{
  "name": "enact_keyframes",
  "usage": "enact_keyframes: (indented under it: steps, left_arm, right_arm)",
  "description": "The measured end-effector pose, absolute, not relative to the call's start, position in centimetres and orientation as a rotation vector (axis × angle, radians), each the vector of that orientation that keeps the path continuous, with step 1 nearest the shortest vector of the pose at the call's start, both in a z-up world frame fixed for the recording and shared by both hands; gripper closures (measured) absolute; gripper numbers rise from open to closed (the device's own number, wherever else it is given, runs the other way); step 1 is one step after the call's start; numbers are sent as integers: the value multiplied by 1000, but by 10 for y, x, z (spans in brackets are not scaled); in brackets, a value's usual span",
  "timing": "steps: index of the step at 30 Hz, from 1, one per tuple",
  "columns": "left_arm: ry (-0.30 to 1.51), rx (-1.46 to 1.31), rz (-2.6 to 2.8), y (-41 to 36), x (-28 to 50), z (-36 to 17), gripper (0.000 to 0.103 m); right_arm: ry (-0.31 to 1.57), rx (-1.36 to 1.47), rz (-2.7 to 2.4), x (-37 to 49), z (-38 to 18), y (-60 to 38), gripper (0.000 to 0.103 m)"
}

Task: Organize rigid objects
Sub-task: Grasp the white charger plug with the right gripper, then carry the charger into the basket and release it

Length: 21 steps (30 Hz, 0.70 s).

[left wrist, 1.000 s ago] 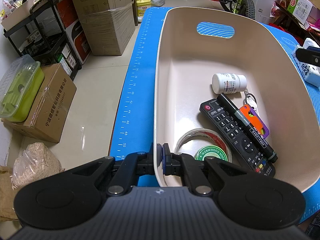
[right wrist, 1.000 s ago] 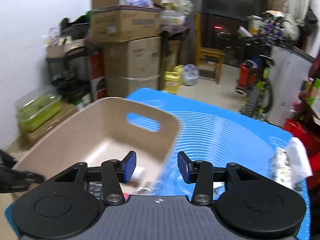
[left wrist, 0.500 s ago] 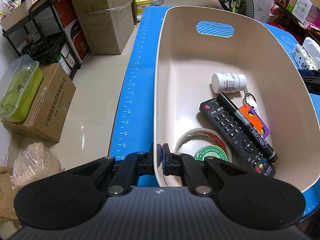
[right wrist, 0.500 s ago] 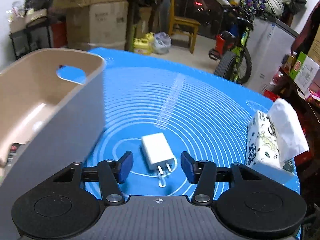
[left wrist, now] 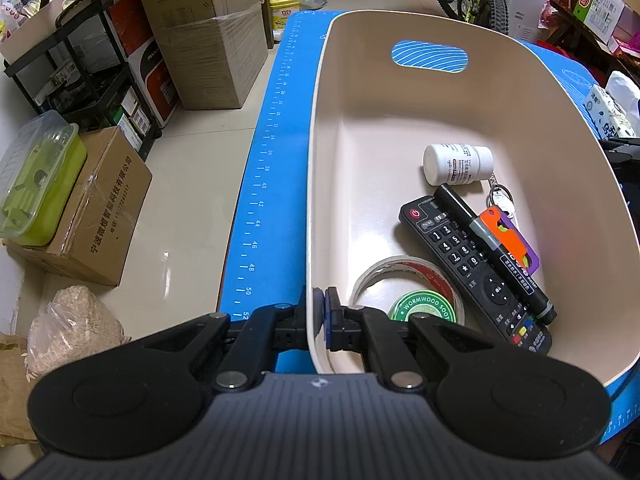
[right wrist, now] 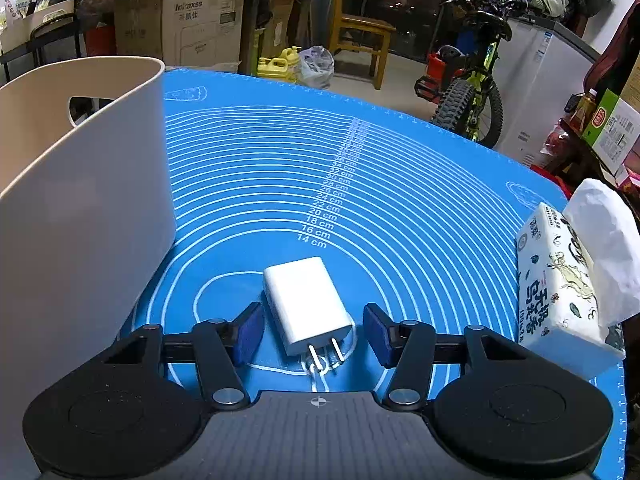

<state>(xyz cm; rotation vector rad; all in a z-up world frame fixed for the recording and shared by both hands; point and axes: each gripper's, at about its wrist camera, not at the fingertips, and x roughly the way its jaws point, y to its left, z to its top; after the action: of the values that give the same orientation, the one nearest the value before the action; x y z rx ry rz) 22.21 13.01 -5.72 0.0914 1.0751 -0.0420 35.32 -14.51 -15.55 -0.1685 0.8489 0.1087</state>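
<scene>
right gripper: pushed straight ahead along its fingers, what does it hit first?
Likely the white charger: it lies on the blue mat between the open fingers of the right gripper, prongs toward the camera. Height above the mat is unclear.

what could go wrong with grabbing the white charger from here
The right gripper is open around the charger, which lies skewed between the fingers, so closing may twist or squirt it out. Its prongs point at the gripper and could snag. The left gripper pinches the bin wall; a slip may shift the bin.
</scene>
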Motion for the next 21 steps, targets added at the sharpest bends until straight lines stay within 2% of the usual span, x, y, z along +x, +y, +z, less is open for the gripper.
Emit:
enact_keyframes:
  steps: [1, 5, 11, 21]
  left_arm:
    - [1075, 92, -42, 130, 222, -58, 96]
    - [1074, 94, -40, 130, 222, -58, 96]
    - [1074, 95, -41, 130, 221, -58, 96]
    - [1074, 94, -40, 130, 222, -58, 96]
  right_arm:
    - [851, -168, 120, 351, -155, -144, 57]
    - [840, -249, 119, 341, -154, -133, 59]
    - [803, -205, 97, 320, -137, -136, 61]
    - [655, -182, 117, 278, -66, -131, 61]
